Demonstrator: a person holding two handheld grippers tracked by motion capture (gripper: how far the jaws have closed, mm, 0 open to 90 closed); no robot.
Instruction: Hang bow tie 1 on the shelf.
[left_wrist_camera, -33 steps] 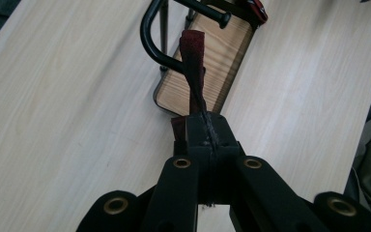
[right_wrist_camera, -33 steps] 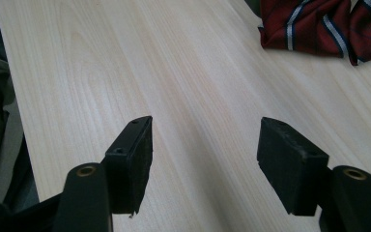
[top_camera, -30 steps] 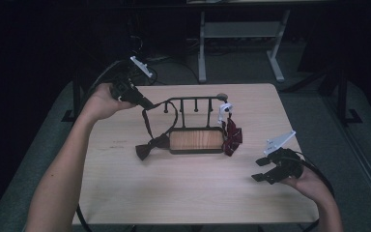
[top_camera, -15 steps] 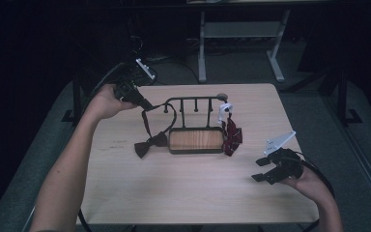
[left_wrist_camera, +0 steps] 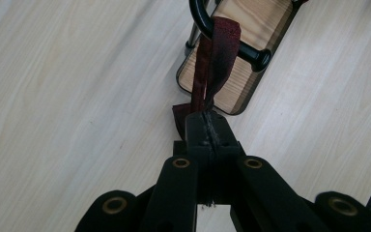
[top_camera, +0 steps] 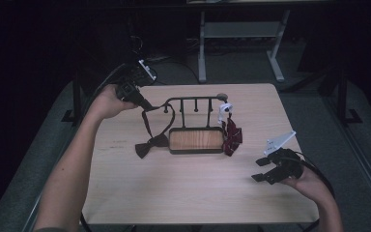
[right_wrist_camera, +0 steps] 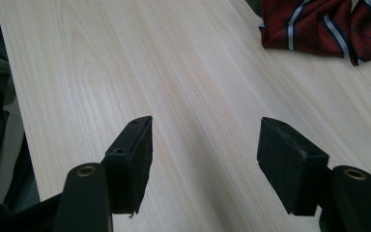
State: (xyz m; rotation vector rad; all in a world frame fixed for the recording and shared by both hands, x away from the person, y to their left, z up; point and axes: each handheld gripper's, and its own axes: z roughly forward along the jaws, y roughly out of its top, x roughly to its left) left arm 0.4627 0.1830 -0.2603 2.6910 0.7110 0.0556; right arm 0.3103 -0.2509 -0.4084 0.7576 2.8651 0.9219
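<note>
Little is shifting since earlier: we are clamping the left gripper (left_wrist_camera: 207,126) on the strap (left_wrist_camera: 211,67), looping it over the rack (top_camera: 193,102); bow tie (top_camera: 150,145) trailing on table (top_camera: 188,193). Right gripper (right_wrist_camera: 205,159) waiting, jaws apart. Hanging half done.

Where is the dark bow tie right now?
In the high view the dark bow tie lies on the table, left of the rack's wooden base; its strap loops over the rack's bar.

No text, label, brand or number can be read anywhere.
</note>
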